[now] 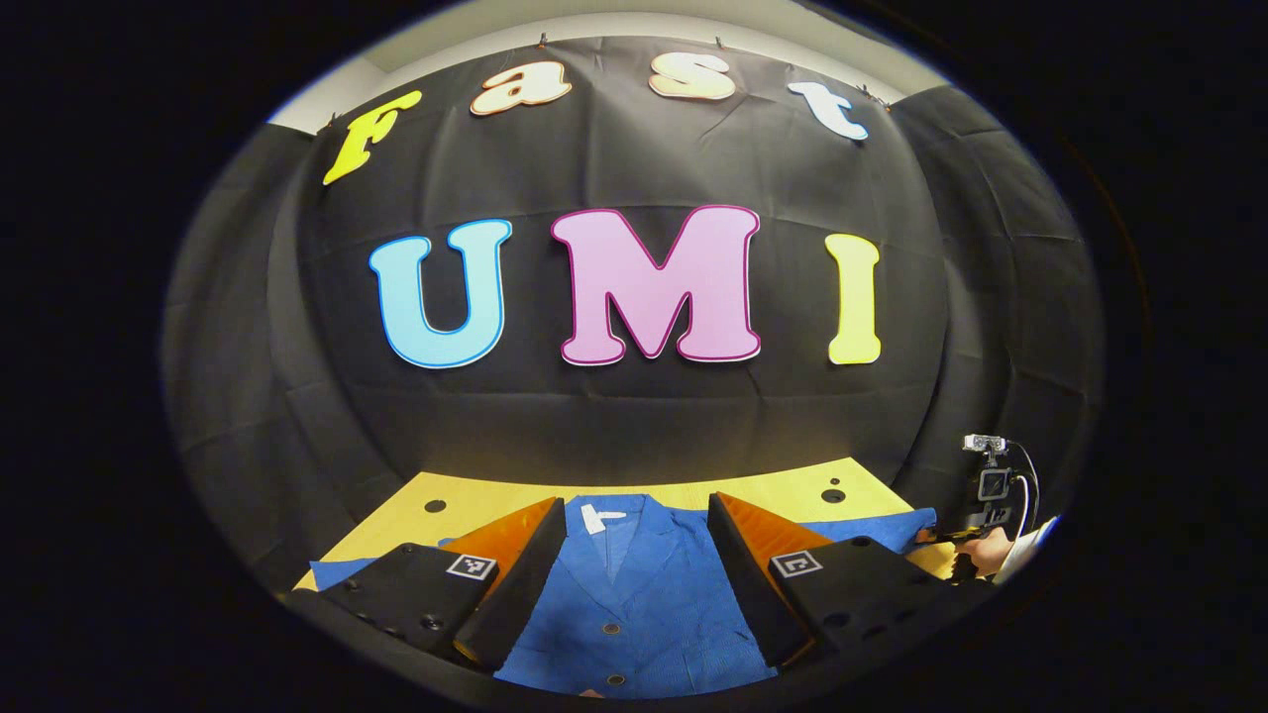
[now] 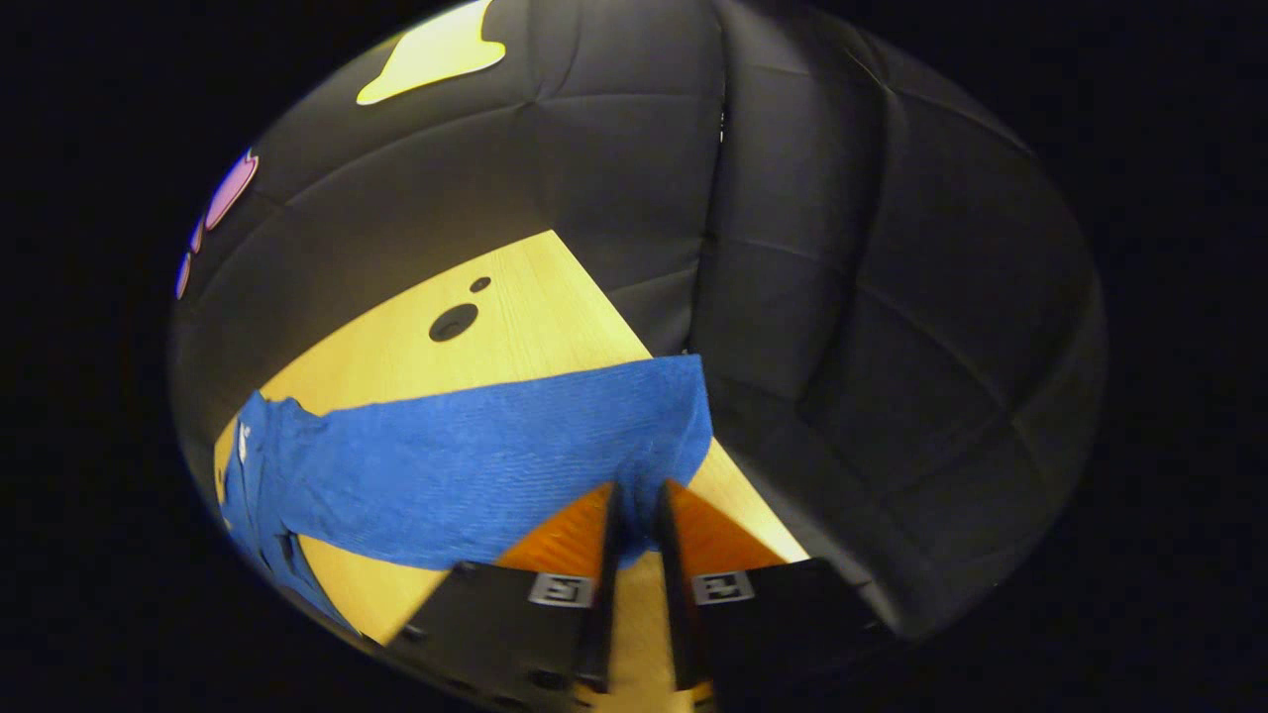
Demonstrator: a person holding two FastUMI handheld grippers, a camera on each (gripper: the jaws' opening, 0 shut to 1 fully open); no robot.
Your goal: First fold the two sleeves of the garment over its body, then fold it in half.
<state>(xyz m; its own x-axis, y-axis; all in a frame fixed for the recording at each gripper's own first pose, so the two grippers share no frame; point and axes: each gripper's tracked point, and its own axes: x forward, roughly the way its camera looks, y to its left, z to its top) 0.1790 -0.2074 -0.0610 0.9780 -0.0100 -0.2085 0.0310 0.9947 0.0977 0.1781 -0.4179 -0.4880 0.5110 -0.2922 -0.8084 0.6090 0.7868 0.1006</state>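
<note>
Blue garment [image 1: 634,594] lies flat on the yellow bench [image 1: 475,495], collar at the far side, buttons down the front. Left gripper [image 1: 634,584] hovers over the garment's body, jaws wide apart, holding nothing. At the far right of the left gripper view, the right gripper [image 1: 951,536] sits at the end of the right sleeve [image 1: 872,530], a hand [image 1: 986,555] behind it. In the right gripper view, that sleeve stretches across the bench; jaws nearly closed, pinching the cuff edge [image 2: 674,446].
</note>
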